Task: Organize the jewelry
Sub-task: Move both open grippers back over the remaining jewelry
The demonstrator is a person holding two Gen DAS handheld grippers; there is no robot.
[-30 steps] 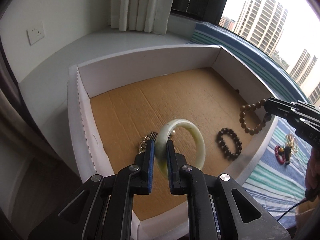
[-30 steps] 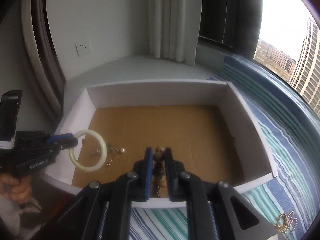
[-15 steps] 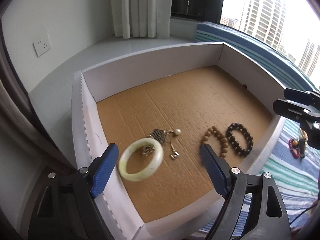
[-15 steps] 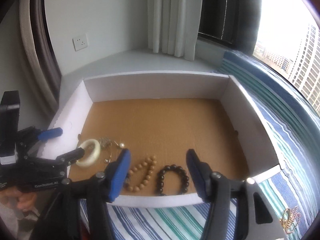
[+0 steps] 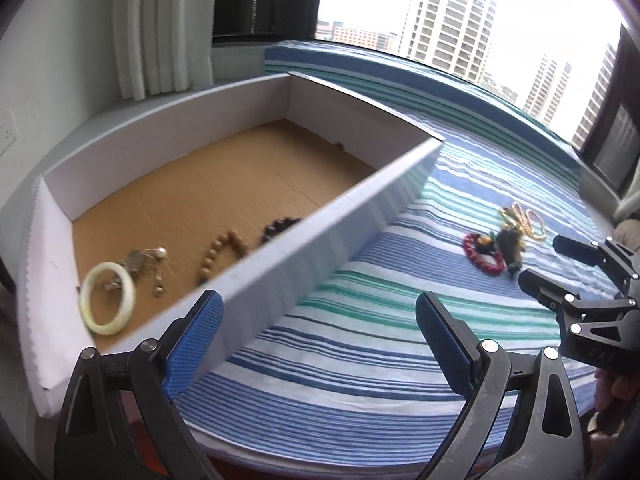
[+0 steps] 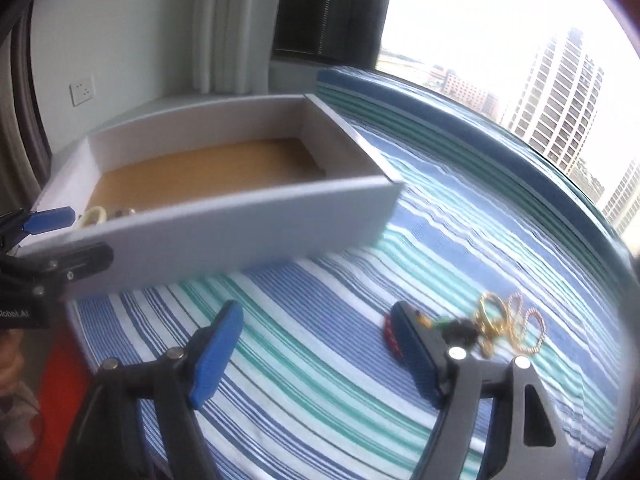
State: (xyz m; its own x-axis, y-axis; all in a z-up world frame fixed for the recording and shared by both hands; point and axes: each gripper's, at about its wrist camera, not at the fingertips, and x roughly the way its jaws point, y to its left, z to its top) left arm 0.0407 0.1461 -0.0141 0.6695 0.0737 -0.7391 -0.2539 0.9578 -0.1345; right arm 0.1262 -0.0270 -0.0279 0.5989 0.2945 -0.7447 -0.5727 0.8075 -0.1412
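- The white box [image 5: 304, 236] holds, from left to right, a pale green bangle [image 5: 107, 298], a metal pendant piece [image 5: 145, 258], a tan bead bracelet [image 5: 221, 252] and a dark bead bracelet [image 5: 278, 229].
- The left gripper [image 5: 318, 338] gapes wide, holding nothing, above the striped cloth [image 5: 360, 320] beside the box's near wall.
- The right gripper [image 6: 316, 350] also stands wide and bare; a red bracelet [image 5: 483, 253] and gold chains [image 6: 508, 326] lie just past its right finger.
- Only the left wrist view shows the beads inside.

Two wrist views, shared box [image 5: 304, 248] and cloth [image 6: 360, 360].
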